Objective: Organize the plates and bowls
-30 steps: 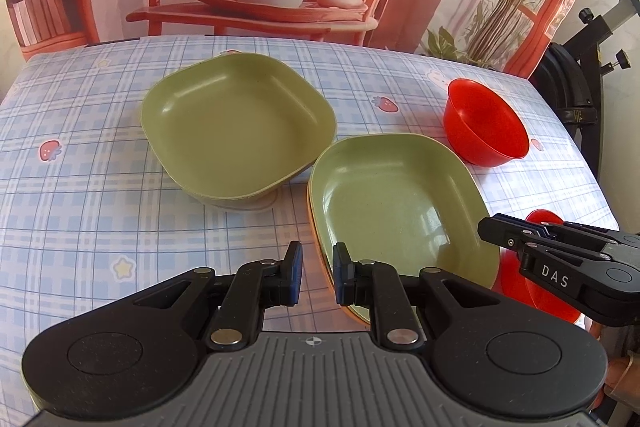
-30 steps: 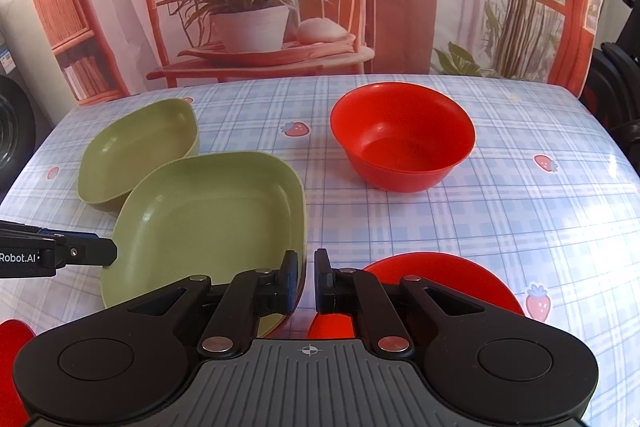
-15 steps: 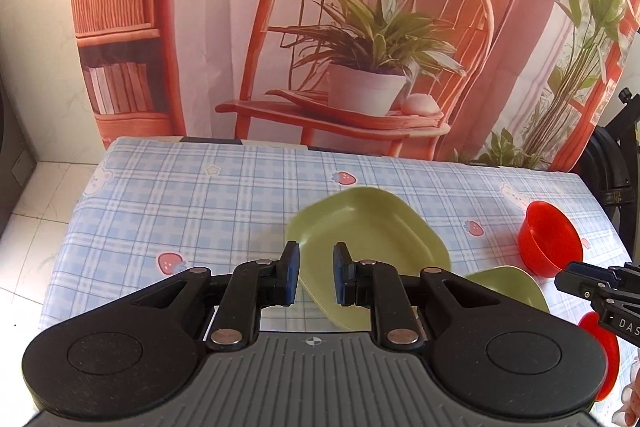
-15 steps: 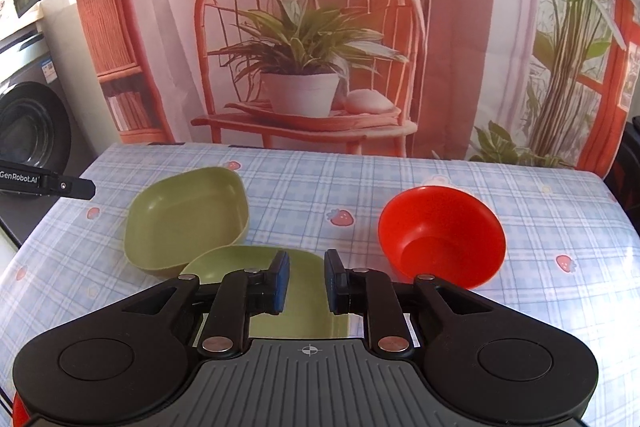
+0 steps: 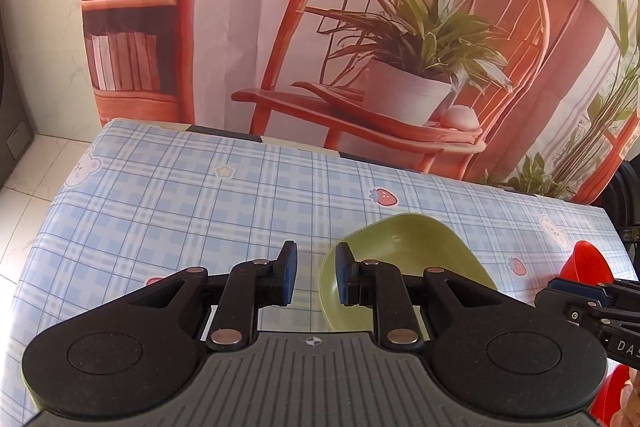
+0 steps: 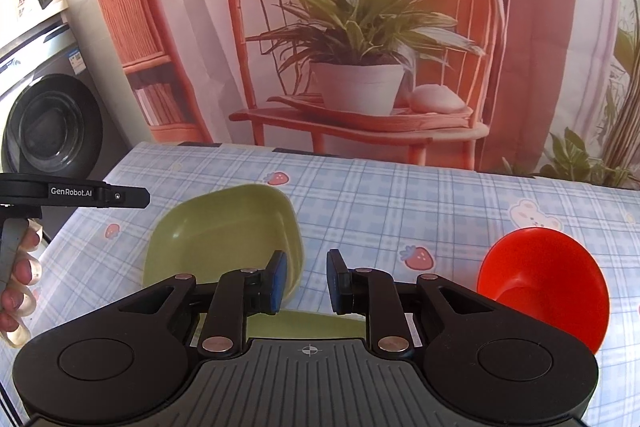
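My left gripper (image 5: 315, 279) hovers over the checked tablecloth with nothing between its pads; the jaws stand a little apart and are opening. A deep green square dish (image 5: 404, 247) lies just right of its right finger. My right gripper (image 6: 306, 281) also holds nothing, its jaws a narrow gap apart, above the near rim of a flat green plate (image 6: 316, 321). The same deep green dish (image 6: 224, 231) sits to its left and a red bowl (image 6: 548, 283) to its right. That red bowl (image 5: 588, 261) shows at the left view's right edge, behind the right gripper (image 5: 576, 301).
A red plate (image 5: 616, 399) peeks in at the bottom right corner. The left gripper (image 6: 120, 197) and the hand (image 6: 18, 275) holding it hang past the table's left edge. A washing machine (image 6: 52, 123) stands left; a printed chair-and-plant backdrop (image 6: 360, 67) hangs behind.
Both grippers have drawn back and up from the dishes, so the dishes look smaller and lower. The right gripper's jaws have widened from nearly shut; the left gripper has swung left.
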Demonstrator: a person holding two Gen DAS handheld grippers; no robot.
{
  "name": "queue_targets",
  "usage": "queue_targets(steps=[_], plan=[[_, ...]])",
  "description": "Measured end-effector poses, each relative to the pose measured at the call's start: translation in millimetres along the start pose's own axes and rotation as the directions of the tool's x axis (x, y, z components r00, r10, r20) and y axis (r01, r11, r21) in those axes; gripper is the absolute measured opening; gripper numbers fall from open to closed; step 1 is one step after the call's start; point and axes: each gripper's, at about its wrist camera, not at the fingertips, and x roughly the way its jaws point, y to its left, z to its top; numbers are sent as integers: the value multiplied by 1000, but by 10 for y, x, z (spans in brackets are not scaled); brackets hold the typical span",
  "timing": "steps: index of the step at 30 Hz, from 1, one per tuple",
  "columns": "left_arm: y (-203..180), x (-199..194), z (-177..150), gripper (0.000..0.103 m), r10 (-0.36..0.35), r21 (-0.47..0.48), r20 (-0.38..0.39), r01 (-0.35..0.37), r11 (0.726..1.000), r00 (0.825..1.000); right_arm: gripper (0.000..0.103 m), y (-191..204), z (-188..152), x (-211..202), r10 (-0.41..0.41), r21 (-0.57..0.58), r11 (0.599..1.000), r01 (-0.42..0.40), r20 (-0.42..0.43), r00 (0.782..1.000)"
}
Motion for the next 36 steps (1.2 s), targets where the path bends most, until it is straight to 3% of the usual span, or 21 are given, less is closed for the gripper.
queue_targets(steps=[11,17,22,30,36], plan=[[106,178,-228,22,-48,-53,-39,46,998,998,20,28,-5,381,0,119,993,12,-104,995],[117,198,-334,18,-85,-79,-42,81,994,996,18,113,-50,499,-22,102,994,36,-141,990],[78,166,-357,13,-75,-51,-43,73,996,996,9,157,-58,490,-21,96,995,34,-134,991],[111,-42,-289,12,-58,-42,-2,58,997,998,9,250,-36,321,0,95,995,7,-78,997],[4,-316,-185,12,-48,16,44,48,999,998,9,342,-31,44,8,92,996,-7,-3,1000]])
